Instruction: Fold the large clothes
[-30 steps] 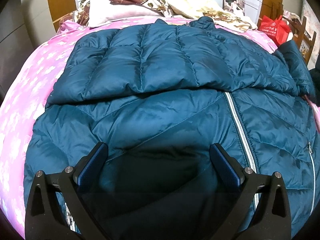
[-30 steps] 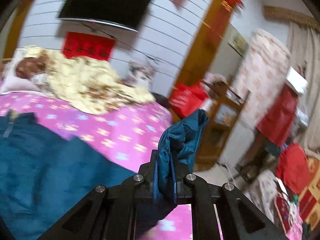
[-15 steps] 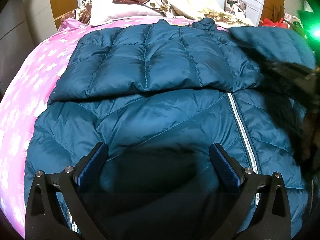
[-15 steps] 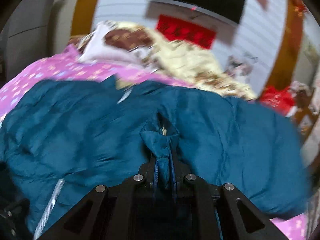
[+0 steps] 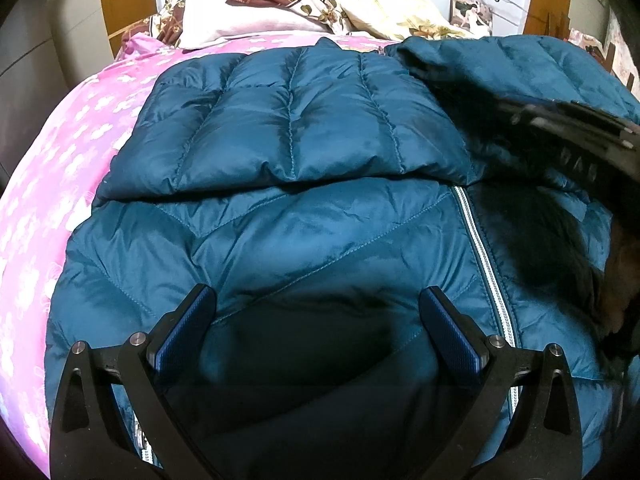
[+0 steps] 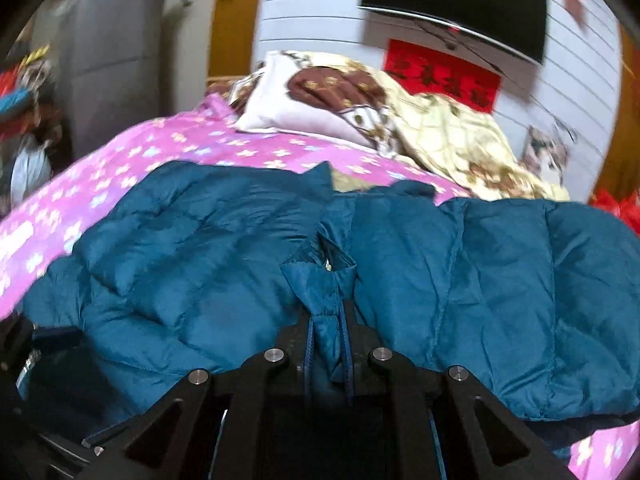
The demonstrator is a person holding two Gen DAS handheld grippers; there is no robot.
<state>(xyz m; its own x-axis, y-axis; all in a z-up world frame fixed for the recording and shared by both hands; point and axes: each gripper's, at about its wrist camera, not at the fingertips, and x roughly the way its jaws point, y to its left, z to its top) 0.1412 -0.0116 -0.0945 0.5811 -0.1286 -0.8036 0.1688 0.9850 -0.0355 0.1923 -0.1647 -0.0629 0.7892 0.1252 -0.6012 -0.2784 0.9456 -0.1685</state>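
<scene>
While right claw [image 6: 328, 336] pinches jacket [image 5: 320, 240] cuff, sleeve hides jacket's rt side.

glossy quilted cloth jacket [image 5: 304, 128], matt cotton bedsheet [image 5: 60, 168]

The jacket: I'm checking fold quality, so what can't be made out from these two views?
- Left wrist view: the jacket's bottom hem is hidden behind the open left claw and its dark shadow.
- Left wrist view: its right side is covered by the right claw's blurred body.
- Right wrist view: motion blur smears the sleeve; how much fabric the right claw pinches is hidden.
</scene>
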